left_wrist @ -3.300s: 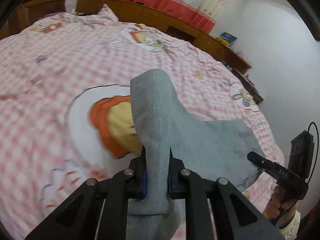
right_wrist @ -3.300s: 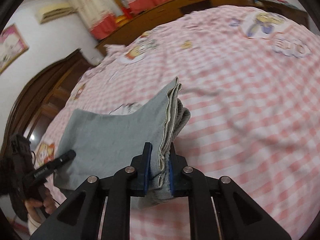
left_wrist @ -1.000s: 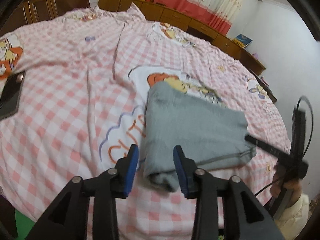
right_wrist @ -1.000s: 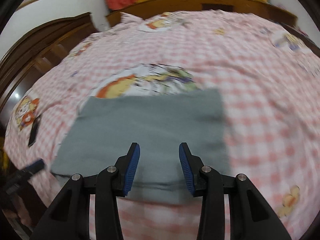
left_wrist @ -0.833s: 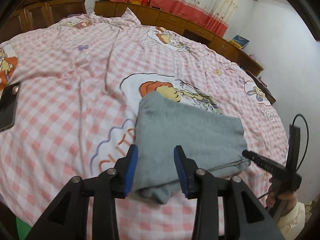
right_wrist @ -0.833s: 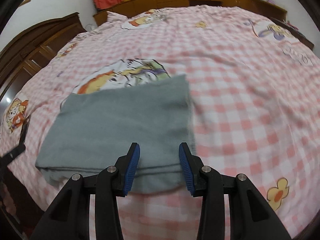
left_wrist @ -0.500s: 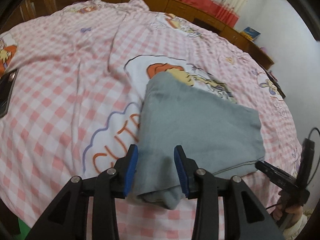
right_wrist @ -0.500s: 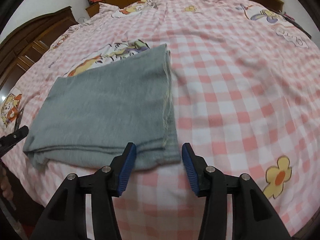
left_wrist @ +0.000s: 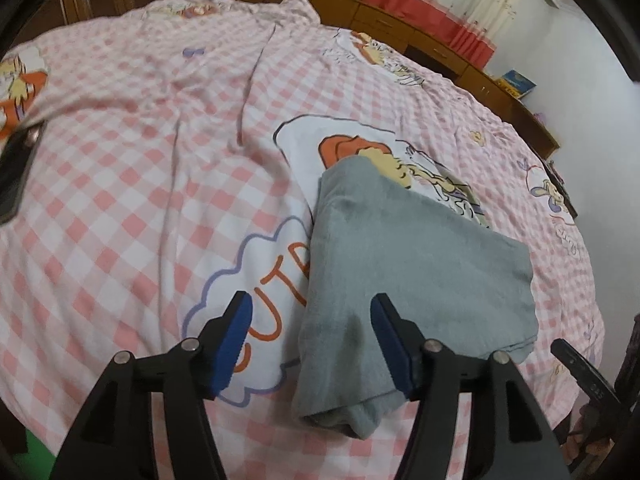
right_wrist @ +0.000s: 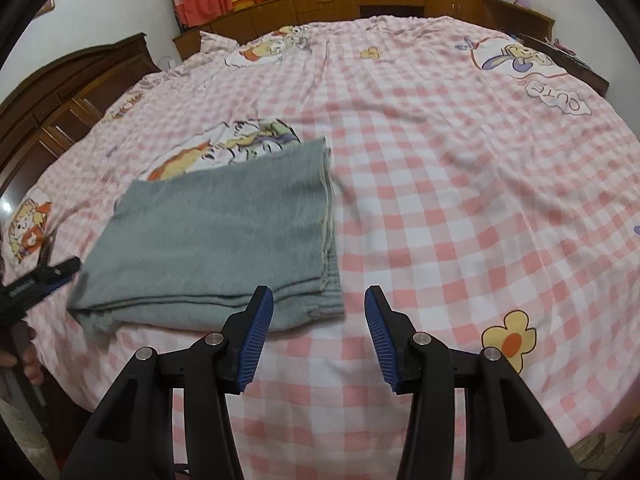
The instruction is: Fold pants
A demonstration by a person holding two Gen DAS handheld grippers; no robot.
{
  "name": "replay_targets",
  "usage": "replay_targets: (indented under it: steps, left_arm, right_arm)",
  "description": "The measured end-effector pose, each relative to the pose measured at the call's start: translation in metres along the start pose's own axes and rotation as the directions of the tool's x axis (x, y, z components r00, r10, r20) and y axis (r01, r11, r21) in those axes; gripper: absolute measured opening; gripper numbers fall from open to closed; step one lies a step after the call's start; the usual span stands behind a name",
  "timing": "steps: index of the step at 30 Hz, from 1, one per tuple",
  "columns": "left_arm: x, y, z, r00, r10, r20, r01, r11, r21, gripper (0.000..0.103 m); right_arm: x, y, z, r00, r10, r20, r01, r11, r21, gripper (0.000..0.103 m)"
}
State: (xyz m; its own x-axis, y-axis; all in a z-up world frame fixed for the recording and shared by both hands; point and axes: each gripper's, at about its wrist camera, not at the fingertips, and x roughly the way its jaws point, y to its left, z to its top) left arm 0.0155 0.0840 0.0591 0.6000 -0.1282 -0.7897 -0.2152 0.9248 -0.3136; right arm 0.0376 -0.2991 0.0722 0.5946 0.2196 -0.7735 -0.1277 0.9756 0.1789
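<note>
The grey pants (left_wrist: 416, 276) lie folded into a flat rectangle on the pink checked bedspread (left_wrist: 132, 168). My left gripper (left_wrist: 312, 340) hovers over their near left corner; its jaws are opening, and the cloth under them is not pinched. In the right wrist view the same pants (right_wrist: 224, 236) lie left of centre. My right gripper (right_wrist: 320, 332) stands open at their near right corner, with nothing between its fingers. The left gripper's tip (right_wrist: 44, 274) shows at the left edge there.
A dark phone (left_wrist: 16, 168) lies on the bed at the far left. Wooden cabinets (right_wrist: 400, 4) and red-trimmed curtains line the far wall. A wooden headboard (right_wrist: 60, 92) stands on the left. The bed's near edge runs close below both grippers.
Both grippers have let go of the pants, which now lie flat on the bed. The left jaws have spread wider. The right gripper has slid right, off the cloth's corner.
</note>
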Motion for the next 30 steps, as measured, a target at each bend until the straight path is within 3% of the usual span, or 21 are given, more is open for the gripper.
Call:
replay_targets:
  steps: [11,16,20,22,24,30]
  left_arm:
    - [0.018,-0.001,-0.011,1.000,-0.017,-0.017,0.017,1.000,0.008,0.069]
    - [0.021,-0.014,-0.019,1.000,-0.016,-0.005,0.016,0.998,0.062,0.067]
    - [0.027,-0.020,-0.023,1.000,-0.011,-0.002,0.011,0.997,0.080,0.028]
    - [0.023,-0.024,-0.022,1.000,-0.005,0.008,0.005,0.995,0.097,0.018]
    - [0.014,-0.030,-0.018,1.000,0.000,0.027,-0.003,0.994,0.113,0.015]
    - [-0.033,-0.065,-0.004,0.990,-0.076,0.119,0.049,0.975,0.218,0.014]
  right_arm:
    - [0.008,0.009,-0.001,1.000,0.021,-0.021,-0.021,1.000,-0.012,0.049]
    - [0.011,0.011,-0.005,0.999,0.032,-0.032,-0.033,0.999,-0.014,0.049]
    - [0.011,0.012,-0.006,0.999,0.034,-0.033,-0.035,0.999,-0.010,0.049]
    - [0.010,0.012,-0.007,0.999,0.036,-0.030,-0.036,0.999,-0.006,0.049]
    - [0.009,0.011,-0.007,0.999,0.036,-0.025,-0.036,0.999,-0.003,0.049]
    - [0.000,0.004,-0.008,0.999,0.050,0.002,-0.050,0.999,0.019,0.049]
